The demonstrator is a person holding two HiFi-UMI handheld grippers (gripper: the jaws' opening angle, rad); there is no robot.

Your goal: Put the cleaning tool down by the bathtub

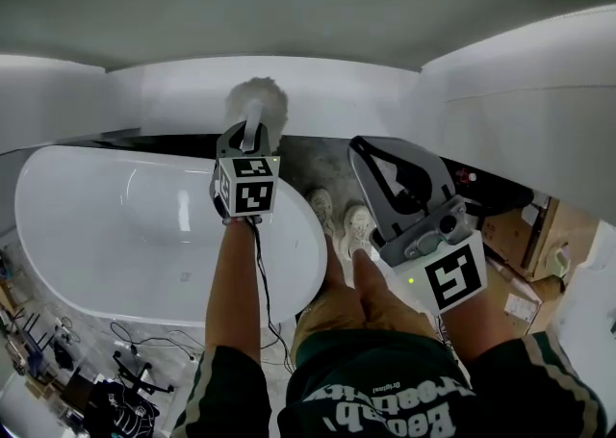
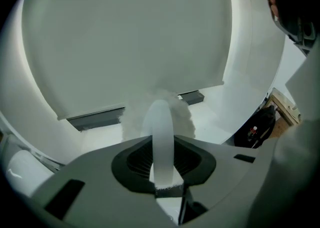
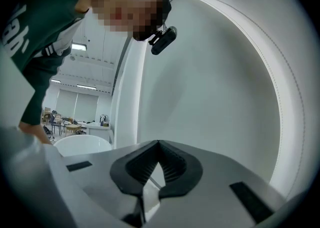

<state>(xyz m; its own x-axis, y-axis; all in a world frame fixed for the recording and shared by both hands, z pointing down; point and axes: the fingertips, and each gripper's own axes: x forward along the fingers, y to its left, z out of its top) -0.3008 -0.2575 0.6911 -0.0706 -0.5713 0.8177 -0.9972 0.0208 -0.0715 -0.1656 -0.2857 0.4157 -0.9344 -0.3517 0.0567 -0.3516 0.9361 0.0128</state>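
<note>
The cleaning tool has a white handle and a fluffy white head. My left gripper is shut on the handle and holds the tool out over the far right end of the white bathtub, with the fluffy head pointing away toward the white wall. In the left gripper view the handle runs between the jaws of the left gripper and the fluffy head shows beyond them. My right gripper hangs to the right of the tub, above the floor, shut with nothing in it. In its own view the right gripper faces a white wall.
The person's shoes stand on the dark floor just right of the tub. Cardboard boxes lie at the right. Cables and equipment clutter the floor at the lower left. White wall panels close off the back and right.
</note>
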